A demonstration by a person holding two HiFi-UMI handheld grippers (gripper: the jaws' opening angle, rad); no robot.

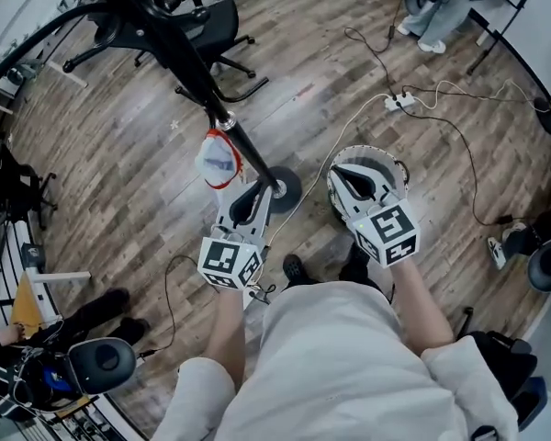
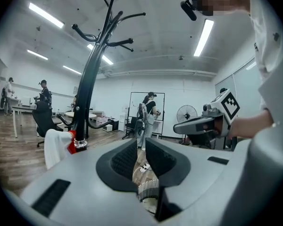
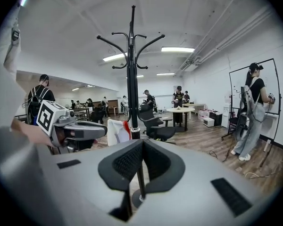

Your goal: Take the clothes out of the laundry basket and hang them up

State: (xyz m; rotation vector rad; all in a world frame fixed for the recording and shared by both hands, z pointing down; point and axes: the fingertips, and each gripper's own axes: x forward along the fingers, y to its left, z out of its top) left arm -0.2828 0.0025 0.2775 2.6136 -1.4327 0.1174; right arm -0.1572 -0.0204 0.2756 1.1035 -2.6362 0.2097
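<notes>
- At the left of the head view, a chair (image 1: 216,21) stands on the wood floor (image 1: 119,154).
- The black rack (image 1: 179,53) runs down from the top left. A white-and-red cloth (image 1: 219,159) hangs low on its pole, just beside my left jaw tips.
- My left hand-held gripper (image 1: 255,189) has its jaws a narrow slit apart, with nothing between them.
- The rack's round base (image 1: 286,189) sits between my two tools.
- My right hand-held gripper (image 1: 352,175) has its jaws together and empty. It is over a round white-rimmed thing (image 1: 395,168), and I cannot tell what that is.
- Further right, a power strip (image 1: 399,101) and cables (image 1: 468,168) lie on the floor.
- In the right gripper view, people stand round a surface (image 3: 181,110), and a person stands at a whiteboard (image 3: 269,86) on the far right.
</notes>
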